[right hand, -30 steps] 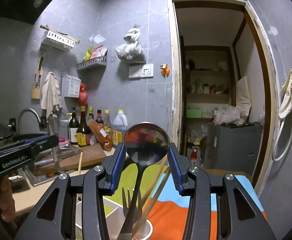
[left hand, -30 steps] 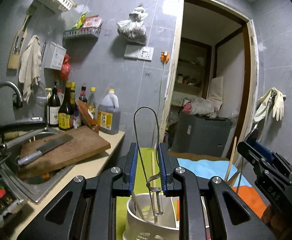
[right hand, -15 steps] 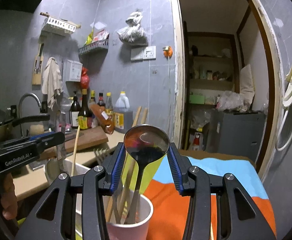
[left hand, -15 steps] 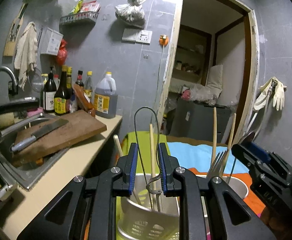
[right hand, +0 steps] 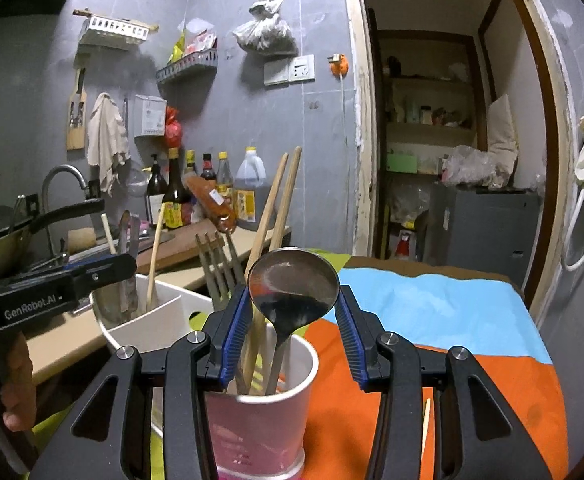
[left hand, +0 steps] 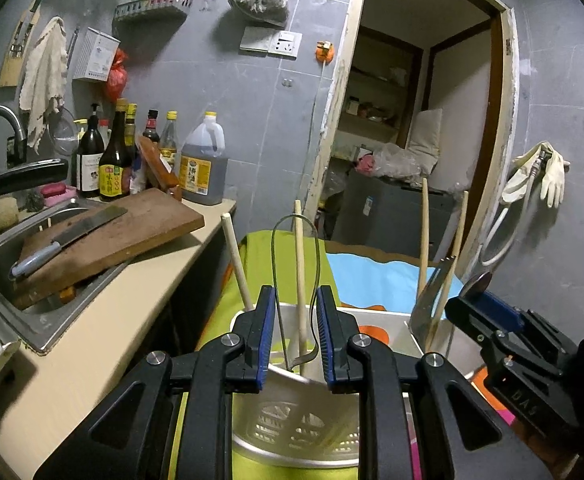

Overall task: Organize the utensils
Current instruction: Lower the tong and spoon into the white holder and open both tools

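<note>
My left gripper (left hand: 295, 336) is shut on a thin wire-loop utensil (left hand: 294, 248), which stands upright with its lower end inside the white caddy (left hand: 292, 420). Wooden chopsticks (left hand: 299, 280) lean in that caddy. In the right wrist view the left gripper (right hand: 104, 276) hangs over the caddy (right hand: 152, 328). My right gripper (right hand: 292, 332) is shut on the bowl of a metal spoon (right hand: 292, 284). The spoon's handle runs down into the pink paper cup (right hand: 260, 420), beside forks (right hand: 216, 264) and long chopsticks (right hand: 276, 200). The right gripper (left hand: 487, 312) shows at the right of the left wrist view.
Cup and caddy stand on a green, blue and orange cloth (right hand: 431, 312). A loose chopstick (right hand: 425, 424) lies on it. To the left, a counter holds a cutting board (left hand: 108, 236) with a cleaver (left hand: 68, 236), a sink (left hand: 32, 320) and bottles (left hand: 116, 160). A doorway (left hand: 419, 120) opens behind.
Both grippers have come down with their utensils. The caddy and the cup now sit higher and closer in the views, and the spoon's handle reaches deeper into the cup.
</note>
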Demonstrator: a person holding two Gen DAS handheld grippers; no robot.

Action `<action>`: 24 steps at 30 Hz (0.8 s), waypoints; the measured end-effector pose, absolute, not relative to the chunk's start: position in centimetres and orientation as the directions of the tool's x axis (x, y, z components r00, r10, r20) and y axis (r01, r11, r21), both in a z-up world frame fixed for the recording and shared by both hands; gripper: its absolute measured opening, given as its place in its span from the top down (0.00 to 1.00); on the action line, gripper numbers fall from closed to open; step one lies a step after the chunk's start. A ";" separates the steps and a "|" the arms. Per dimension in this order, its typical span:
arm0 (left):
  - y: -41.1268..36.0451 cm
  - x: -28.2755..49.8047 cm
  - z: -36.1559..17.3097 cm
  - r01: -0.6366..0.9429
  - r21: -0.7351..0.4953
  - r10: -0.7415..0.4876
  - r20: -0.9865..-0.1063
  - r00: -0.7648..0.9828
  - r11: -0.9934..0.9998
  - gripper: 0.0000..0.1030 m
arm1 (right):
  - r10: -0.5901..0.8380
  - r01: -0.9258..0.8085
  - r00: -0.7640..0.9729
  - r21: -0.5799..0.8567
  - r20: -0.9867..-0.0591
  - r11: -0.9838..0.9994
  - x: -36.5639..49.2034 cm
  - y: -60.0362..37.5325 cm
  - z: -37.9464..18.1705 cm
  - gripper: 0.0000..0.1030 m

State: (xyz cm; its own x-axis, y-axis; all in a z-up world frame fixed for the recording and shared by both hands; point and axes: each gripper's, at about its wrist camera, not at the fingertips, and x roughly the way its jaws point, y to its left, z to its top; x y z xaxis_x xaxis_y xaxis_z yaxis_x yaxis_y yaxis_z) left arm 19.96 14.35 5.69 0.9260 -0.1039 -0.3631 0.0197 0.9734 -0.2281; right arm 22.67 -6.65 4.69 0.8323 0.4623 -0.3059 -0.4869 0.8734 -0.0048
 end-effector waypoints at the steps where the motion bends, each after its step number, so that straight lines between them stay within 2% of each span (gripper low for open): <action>1: 14.3 19.9 5.7 0.024 -0.233 -0.111 -0.367 0.924 0.972 0.83 | 0.463 -0.488 0.831 -0.005 -0.309 0.873 22.6 -6.7 4.7 0.60; 10: 13.7 19.0 6.8 0.045 -0.225 -0.121 -0.334 0.935 0.973 0.72 | 0.475 -0.495 0.827 0.012 -0.300 0.869 22.1 -7.2 5.1 0.55; 17: 13.1 18.2 8.0 0.054 -0.234 -0.124 -0.294 0.948 0.971 0.61 | 0.491 -0.496 0.843 0.035 -0.219 0.867 20.9 -8.5 6.9 0.48; 21: 12.3 17.3 8.9 0.067 -0.230 -0.127 -0.257 0.958 0.971 0.46 | 0.466 -0.465 0.869 0.044 -0.165 0.884 20.2 -9.8 8.0 0.32; 23: 11.8 16.9 9.3 0.077 -0.221 -0.130 -0.239 0.962 0.972 0.43 | 0.451 -0.449 0.882 0.048 -0.138 0.892 19.7 -10.7 8.6 0.29; 24: 11.5 16.6 9.5 0.079 -0.215 -0.129 -0.229 0.965 0.974 0.42 | 0.440 -0.438 0.889 0.045 -0.126 0.898 19.4 -11.1 8.9 0.25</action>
State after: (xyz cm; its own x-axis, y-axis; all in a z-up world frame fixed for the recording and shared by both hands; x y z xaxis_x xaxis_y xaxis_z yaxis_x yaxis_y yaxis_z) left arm 16.65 11.52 9.48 0.9648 -0.1290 -0.2292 0.0792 0.9735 -0.2145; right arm 19.38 -11.10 8.90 0.8892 0.4399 -0.1260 -0.4379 0.8979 0.0448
